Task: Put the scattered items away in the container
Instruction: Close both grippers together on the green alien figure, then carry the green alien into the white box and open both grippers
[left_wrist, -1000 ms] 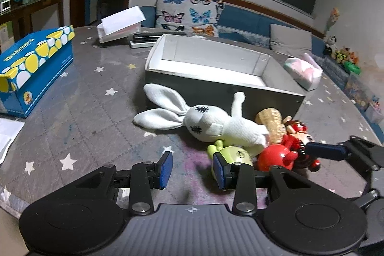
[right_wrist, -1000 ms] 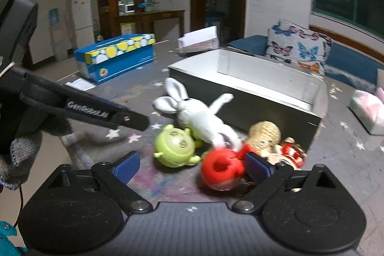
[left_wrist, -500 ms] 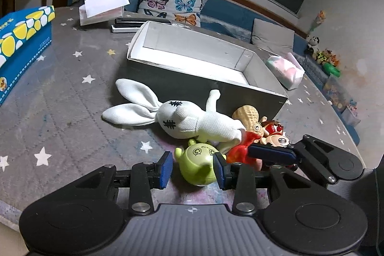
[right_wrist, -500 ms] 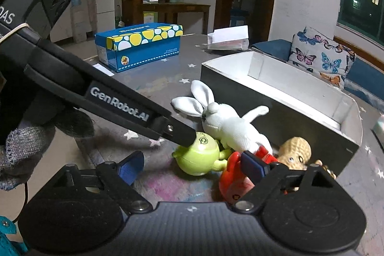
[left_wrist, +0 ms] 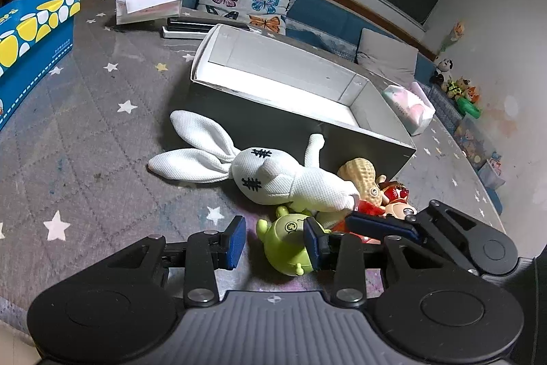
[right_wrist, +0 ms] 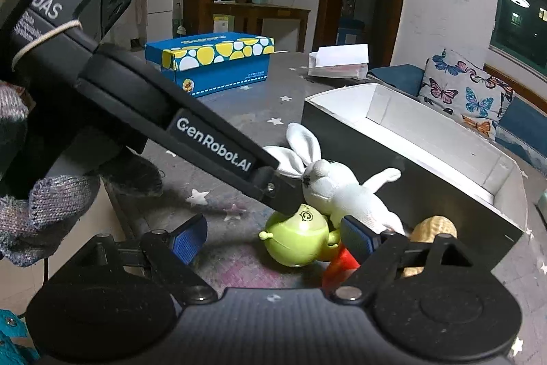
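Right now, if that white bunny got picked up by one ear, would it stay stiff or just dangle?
Probably dangle. The white bunny looks like soft knitted cloth, and its ears lie flat and splayed on the table, so it likely droops. It seems light for its size. Its body rests on the green toy, so lifting it may nudge that toy.

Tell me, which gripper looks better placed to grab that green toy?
Probably the left gripper: its open fingers already straddle the green toy. The right gripper, also open, sits nearer the red toy.

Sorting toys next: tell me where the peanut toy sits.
In the left wrist view the peanut toy lies right of centre, against the grey box, beside the white rabbit and a red figure.
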Demonstrator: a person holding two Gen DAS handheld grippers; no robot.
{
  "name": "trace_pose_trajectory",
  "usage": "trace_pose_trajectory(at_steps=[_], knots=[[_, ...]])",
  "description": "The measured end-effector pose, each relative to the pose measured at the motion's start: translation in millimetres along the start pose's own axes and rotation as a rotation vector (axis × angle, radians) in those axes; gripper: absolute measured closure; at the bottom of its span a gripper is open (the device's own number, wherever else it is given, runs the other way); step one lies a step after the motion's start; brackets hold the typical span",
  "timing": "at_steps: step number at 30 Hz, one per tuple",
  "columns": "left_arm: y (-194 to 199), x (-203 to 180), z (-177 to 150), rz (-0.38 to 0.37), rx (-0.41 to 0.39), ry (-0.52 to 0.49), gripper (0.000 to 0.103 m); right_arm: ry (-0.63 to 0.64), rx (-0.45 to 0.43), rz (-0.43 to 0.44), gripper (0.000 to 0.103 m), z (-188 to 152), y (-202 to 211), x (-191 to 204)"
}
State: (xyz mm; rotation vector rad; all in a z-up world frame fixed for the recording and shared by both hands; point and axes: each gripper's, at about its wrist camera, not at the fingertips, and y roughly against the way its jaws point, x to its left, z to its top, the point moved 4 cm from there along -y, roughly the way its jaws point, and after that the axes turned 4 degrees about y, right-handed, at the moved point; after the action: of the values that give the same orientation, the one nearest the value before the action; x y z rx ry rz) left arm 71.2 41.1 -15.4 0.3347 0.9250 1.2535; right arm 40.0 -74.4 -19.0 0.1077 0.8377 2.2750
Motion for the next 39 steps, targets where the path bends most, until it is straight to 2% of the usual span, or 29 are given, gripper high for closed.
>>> trace_pose_trajectory(at_steps=[9,17,21,23,30,39], knots=[[0.3,9.4,4.1,-0.01,-0.004,0.02,0.064,0.008,0.007,0.023,0.017,2.1,-5.7,4.4],[-4.6,7.7,3.6,-0.039,0.013,0.025,0.064,-0.021,0.04,-0.008,0.018,-7.7,-11.2,-9.2],[-9.4,7.0,4.3,-0.046,0.028,0.03,0.064,-0.029,0.056,0.009,0.029,-8.5,-17.4,-11.4],[-9.9,6.6,4.2,-0.053,0.035,0.036,0.064,-0.032,0.062,0.008,0.03,-8.9,-21.0,-12.4],[-13.3,11.8,0.4,-0.116,0.08,0.132,0.064,-0.06,0.075,0.006,0.054,-12.5,-24.7,-19.9],[-17.9,16.0,-2.3,-0.148,0.106,0.235,0.061,-0.084,0.056,0.008,0.054,-16.9,-22.2,-19.9]])
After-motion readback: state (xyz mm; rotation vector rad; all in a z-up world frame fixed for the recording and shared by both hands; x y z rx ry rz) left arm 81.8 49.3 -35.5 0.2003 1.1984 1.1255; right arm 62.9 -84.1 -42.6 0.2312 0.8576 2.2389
